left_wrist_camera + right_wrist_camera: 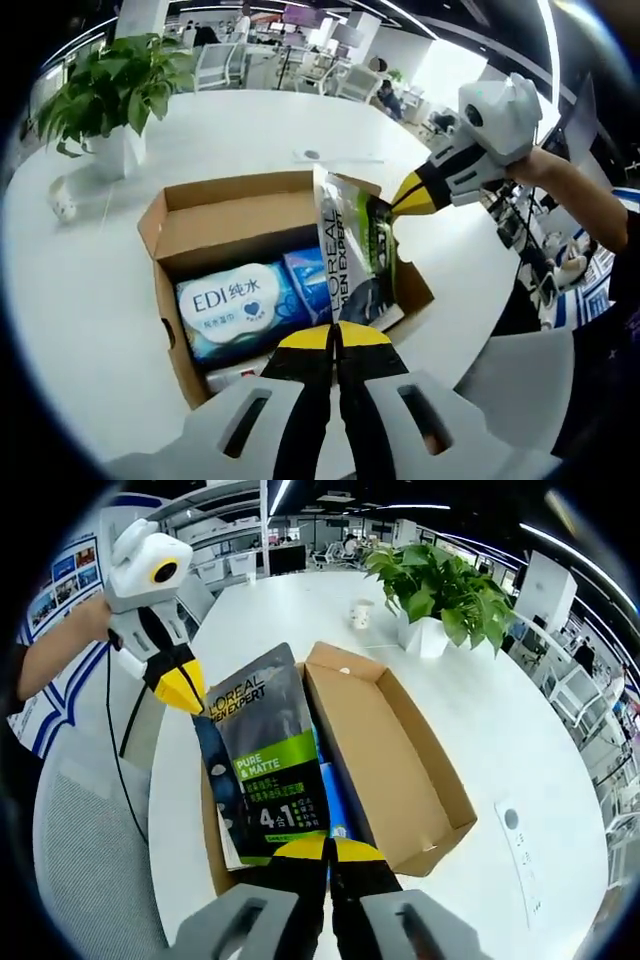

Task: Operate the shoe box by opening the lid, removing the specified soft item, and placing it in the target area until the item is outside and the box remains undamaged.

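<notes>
White gripper point(335, 335) bodies, yellow-and-black fingers point(305, 338), black cable point(115, 750).

The left gripper point(337, 338) has its yellow-tipped jaws pressed together on one end of a pouch point(270, 770). The right gripper point(408, 197) reaches in from the opposite side, jaws likewise closed, pinching the pouch's far corner. Each gripper faces the other. A bare forearm point(580, 195) extends behind the right gripper; a hand point(85, 620) grasps the left gripper's body.
</notes>
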{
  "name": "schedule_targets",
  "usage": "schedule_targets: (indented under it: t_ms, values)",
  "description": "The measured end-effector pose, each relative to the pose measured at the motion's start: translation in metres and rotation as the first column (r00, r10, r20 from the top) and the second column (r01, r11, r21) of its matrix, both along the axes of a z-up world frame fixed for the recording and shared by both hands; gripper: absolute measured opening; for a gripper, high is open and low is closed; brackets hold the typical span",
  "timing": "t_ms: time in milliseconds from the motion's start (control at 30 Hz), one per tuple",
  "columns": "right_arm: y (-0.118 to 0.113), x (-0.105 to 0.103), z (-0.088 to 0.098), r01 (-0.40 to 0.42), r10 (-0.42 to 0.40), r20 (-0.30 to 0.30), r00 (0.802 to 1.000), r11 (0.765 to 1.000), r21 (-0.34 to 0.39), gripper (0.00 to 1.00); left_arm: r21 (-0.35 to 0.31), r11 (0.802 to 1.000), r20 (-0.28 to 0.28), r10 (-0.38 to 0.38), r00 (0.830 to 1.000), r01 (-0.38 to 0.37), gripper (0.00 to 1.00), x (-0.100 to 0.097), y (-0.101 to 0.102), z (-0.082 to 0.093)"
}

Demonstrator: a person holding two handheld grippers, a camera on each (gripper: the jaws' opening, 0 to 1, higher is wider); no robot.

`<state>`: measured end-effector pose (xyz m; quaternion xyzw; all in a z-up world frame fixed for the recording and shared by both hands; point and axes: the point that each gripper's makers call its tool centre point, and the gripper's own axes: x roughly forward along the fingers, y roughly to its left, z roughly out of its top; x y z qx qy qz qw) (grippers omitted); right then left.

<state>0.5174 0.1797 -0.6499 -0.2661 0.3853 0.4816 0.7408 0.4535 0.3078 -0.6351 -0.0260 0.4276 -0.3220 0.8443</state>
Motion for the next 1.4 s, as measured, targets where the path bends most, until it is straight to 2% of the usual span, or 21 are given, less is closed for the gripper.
schedule_targets:
  t_ms: [267, 767, 867, 1400]
  values:
    - [-0.014, -0.005, 0.006, 0.014, -0.014, 0.008, 1.0, 1.0, -0.003, 0.0, -0.011, 1.0, 0.008, -0.014, 1.0, 0.014, 0.0, -0.004, -0.014, 0.006]
    - [-0.045, -0.014, 0.003, 0.052, -0.052, -0.004, 0.999, 0.999, -0.008, 0.0, -0.019, 0.999, 0.02, -0.045, 0.999, 0.046, 0.0, -0.003, -0.038, 0.011]
    - [-0.044, -0.014, 0.004, 0.069, -0.069, -0.015, 0.998, 0.998, 0.009, 0.0, 0.002, 0.999, 0.027, -0.052, 0.998, 0.052, 0.0, -0.002, -0.038, 0.013]
    - [-0.049, -0.008, 0.013, 0.075, -0.075, 0.002, 0.997, 0.997, 0.02, 0.0, -0.015, 0.998, 0.053, -0.061, 0.997, 0.062, 0.0, 0.006, -0.043, 0.03]
